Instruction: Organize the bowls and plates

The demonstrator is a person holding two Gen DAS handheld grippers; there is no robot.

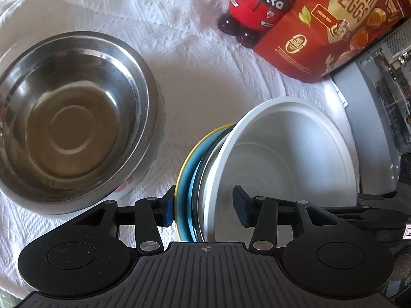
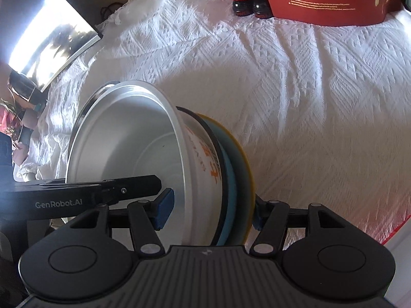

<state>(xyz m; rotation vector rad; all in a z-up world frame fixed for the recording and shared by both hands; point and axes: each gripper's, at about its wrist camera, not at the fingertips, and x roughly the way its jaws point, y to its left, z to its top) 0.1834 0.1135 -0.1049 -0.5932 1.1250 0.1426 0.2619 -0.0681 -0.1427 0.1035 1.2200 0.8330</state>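
Note:
A white bowl [image 1: 287, 159] is nested on a dark-rimmed dish [image 1: 205, 159], a blue plate [image 1: 186, 179] and a yellow plate [image 1: 195, 143], and the stack is tilted on its side above the cloth. My left gripper [image 1: 205, 209] straddles the stack's edge and is open: one pad is beside the yellow rim, the other hangs free inside the bowl. My right gripper [image 2: 209, 213] straddles the opposite edge, one pad inside the white bowl [image 2: 123, 138] and one behind the yellow plate [image 2: 246, 159], shut on the stack. A large steel bowl [image 1: 77, 118] sits upright to the left.
A white patterned tablecloth [image 2: 295, 89] covers the table. At the back stand a red toy figure [image 1: 257, 5] and a red quail-eggs bag [image 1: 334, 30]. A grey device [image 1: 372, 115] is at the right edge. A shiny framed panel [image 2: 51, 38] lies at the far left.

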